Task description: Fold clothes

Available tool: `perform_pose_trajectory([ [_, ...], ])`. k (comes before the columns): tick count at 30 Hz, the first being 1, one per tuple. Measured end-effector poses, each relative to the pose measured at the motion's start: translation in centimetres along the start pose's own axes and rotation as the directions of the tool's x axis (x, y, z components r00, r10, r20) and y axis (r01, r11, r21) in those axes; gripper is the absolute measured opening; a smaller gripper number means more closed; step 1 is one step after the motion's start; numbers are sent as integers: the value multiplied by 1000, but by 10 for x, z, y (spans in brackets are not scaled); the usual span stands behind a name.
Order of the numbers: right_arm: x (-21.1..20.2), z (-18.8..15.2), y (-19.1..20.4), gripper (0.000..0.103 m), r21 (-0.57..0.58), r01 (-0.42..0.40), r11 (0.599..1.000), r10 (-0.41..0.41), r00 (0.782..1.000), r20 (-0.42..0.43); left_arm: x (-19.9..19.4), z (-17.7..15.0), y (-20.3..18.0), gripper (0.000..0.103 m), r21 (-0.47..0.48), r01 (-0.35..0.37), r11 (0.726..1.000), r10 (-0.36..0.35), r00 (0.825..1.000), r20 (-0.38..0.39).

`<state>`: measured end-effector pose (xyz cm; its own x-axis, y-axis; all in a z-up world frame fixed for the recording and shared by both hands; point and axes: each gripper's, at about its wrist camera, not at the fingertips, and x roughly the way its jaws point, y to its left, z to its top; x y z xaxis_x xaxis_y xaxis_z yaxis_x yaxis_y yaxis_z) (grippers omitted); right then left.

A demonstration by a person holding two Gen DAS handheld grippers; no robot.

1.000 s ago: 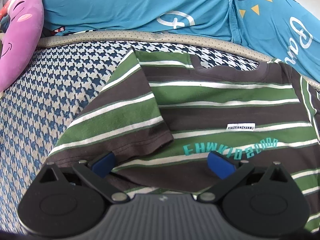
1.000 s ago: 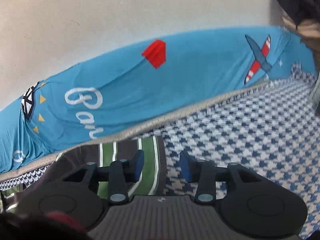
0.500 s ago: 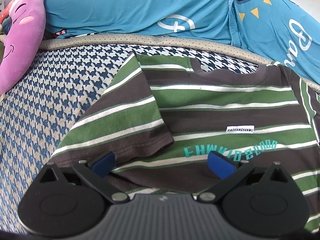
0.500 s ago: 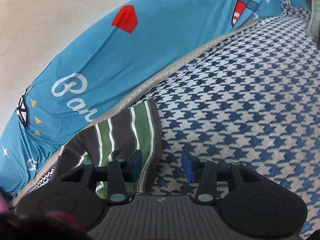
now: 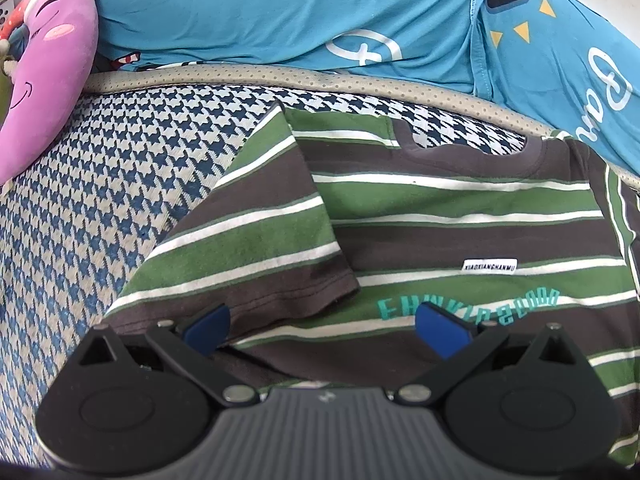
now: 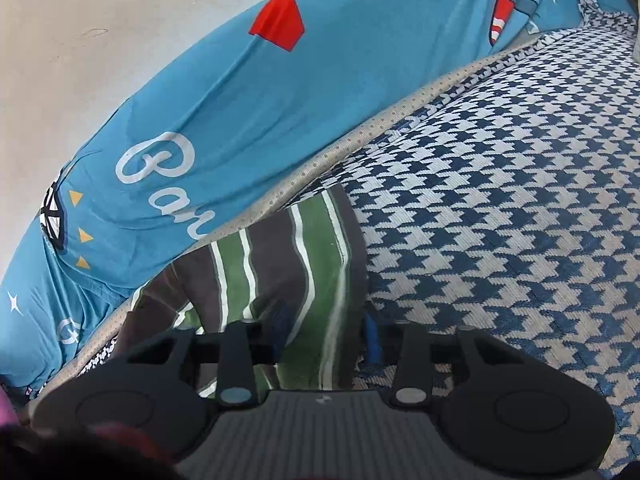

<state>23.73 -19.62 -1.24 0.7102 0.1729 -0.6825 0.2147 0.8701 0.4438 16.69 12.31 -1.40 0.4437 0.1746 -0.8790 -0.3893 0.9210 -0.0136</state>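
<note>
Striped shirt (image 5: 460,216) lies flat near our bed's (image 5: 100,208) back edge, one sleeve (image 5: 256,240) folded in. Left gripper (image 5: 320,326) spread wide; right gripper (image 6: 326,336) half-closed around the other sleeve's (image 6: 304,256) edge.

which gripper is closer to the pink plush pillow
Left. The left gripper hovers open over the striped t-shirt, with the pink plush pillow far off to its left. The right gripper view shows no pillow.

Both cams ride low behind their tools, facing the bed's far edge. Left sits over the striped shirt (image 5: 460,216); right near its sleeve (image 6: 280,264). Shared: shirt, blue bedding (image 5: 280,12).
</note>
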Motion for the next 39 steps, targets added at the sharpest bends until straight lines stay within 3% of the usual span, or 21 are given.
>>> perform_pose_trajectory([
  [3,-1,0,2,16,-3,-5,1000,5,1000,10,1,0,2,103,-6,0,1000,0,1000,-3],
  [9,-21,9,5,11,-38,47,998,-42,991,131,1,1,1,103,-6,-5,1000,5,1000,-5],
  [16,-43,15,0,8,-87,165,982,-139,959,248,3,0,0,103,-6,-14,1000,14,1000,-2],
  [22,-49,21,-19,4,-64,262,963,-237,936,261,2,0,0,103,-6,-11,1000,11,1000,5],
  [28,-57,25,-28,5,-51,293,955,-267,919,289,-1,5,6,103,-27,-8,1000,9,1000,20],
  [39,-53,8,-11,11,-110,182,977,-156,964,215,-9,37,47,103,-109,9,994,0,996,86],
])
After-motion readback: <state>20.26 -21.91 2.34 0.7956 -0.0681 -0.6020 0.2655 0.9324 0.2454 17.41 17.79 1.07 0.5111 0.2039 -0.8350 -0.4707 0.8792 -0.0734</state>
